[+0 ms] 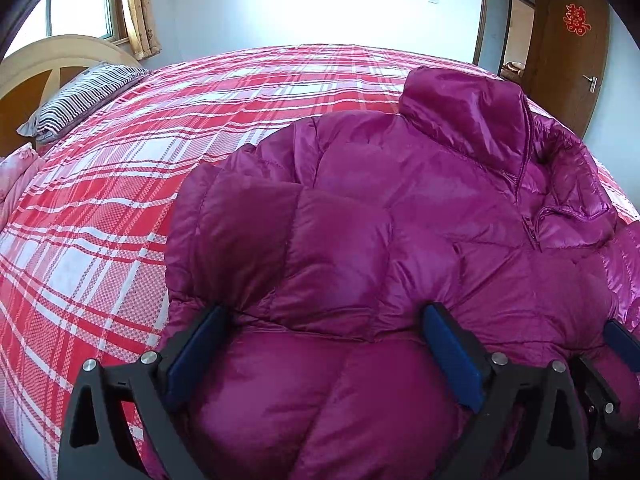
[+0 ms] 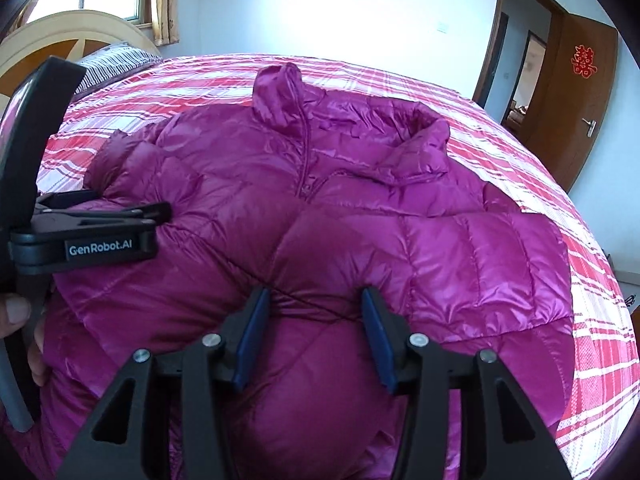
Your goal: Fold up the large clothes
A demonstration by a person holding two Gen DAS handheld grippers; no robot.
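Observation:
A shiny magenta puffer jacket [image 1: 400, 216] lies on the bed, collar toward the far side, zipper partly closed. It also fills the right wrist view [image 2: 340, 200]. My left gripper [image 1: 326, 316] is open, its blue pads pressed against puffy jacket fabric that bulges between them. My right gripper [image 2: 316, 300] is open too, with a fold of the jacket bunched between its fingers. The left gripper shows from the side in the right wrist view [image 2: 160, 214], resting on the jacket's left part. The right gripper's finger [image 1: 620, 340] shows at the right edge of the left wrist view.
The bed has a red and white plaid sheet [image 1: 120, 200]. A striped pillow [image 1: 80, 96] and a wooden headboard [image 1: 36, 64] are at the far left. A brown door [image 1: 572, 52] stands open at the far right. A window with curtains [image 1: 140, 8] is behind the headboard.

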